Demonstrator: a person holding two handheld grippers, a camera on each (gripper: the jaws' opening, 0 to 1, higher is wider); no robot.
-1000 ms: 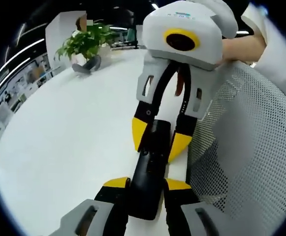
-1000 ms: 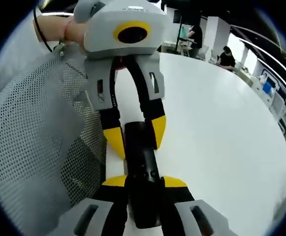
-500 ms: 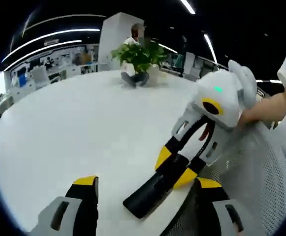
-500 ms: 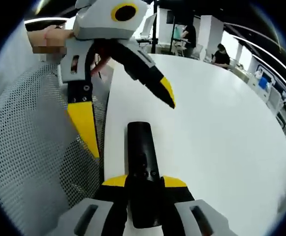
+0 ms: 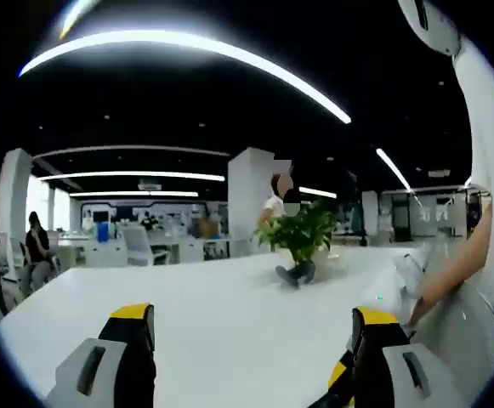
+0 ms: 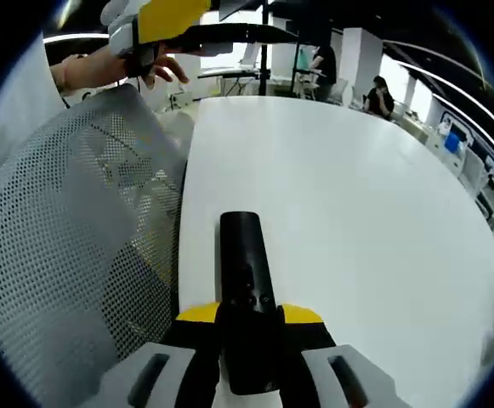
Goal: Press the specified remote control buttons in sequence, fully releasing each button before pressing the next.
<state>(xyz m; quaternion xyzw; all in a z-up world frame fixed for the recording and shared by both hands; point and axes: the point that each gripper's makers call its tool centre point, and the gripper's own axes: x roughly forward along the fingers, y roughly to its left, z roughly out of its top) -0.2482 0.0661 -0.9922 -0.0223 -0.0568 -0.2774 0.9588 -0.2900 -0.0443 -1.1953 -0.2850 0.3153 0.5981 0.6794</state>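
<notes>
One remote (image 6: pixel 245 280) near table (image 6: pixel 357 212) edge

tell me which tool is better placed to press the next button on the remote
Left, probably. The right tool is shut on the black remote, holding it on the white table. The left tool is open and lifted clear, so it's free to come down.

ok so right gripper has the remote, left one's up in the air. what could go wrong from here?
1. The remote lies near the white table's edge beside the mesh chair back; a skewed press could push it off.
2. The right gripper clamps one end only, so pressing the free end may pivot it.
3. The left gripper, open, faces the potted plant and the room, not the remote, so its descent would need re-aiming.
</notes>
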